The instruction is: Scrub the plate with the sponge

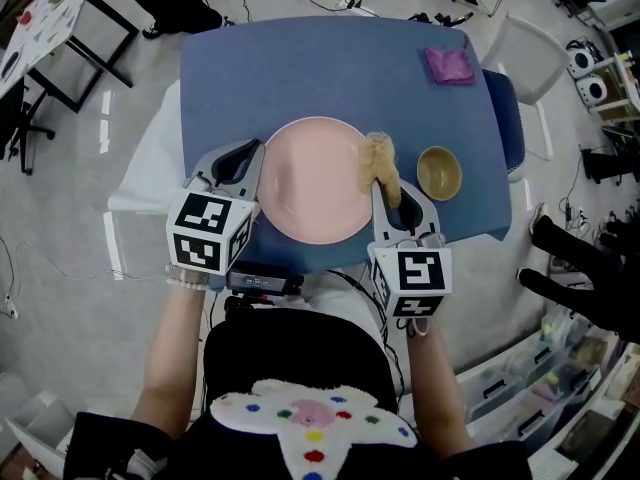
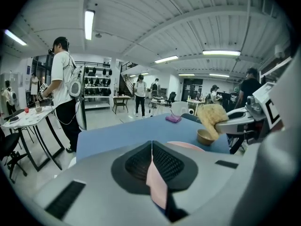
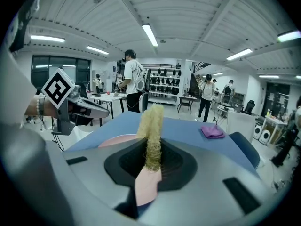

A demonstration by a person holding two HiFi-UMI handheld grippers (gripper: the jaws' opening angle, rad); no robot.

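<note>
- My left claw is pinching the pink plate by its left rim. The pads are pressing together on the thin edge, and a sliver of pink is showing between them.
- My right claw is clamping the yellow sponge. The sponge is being squeezed narrow between the pads and is sticking out well past the tips.
- The sponge is lying over the plate's right rim; I cannot tell whether it is touching the plate.
- The plate is sitting on the blue desk near its front edge, right in front of me and between my two claws.
- A small tan bowl is standing upright just right of the plate, beside the sponge.
- A purple cloth is lying near the desk's far right corner, well apart from the plate.
</note>
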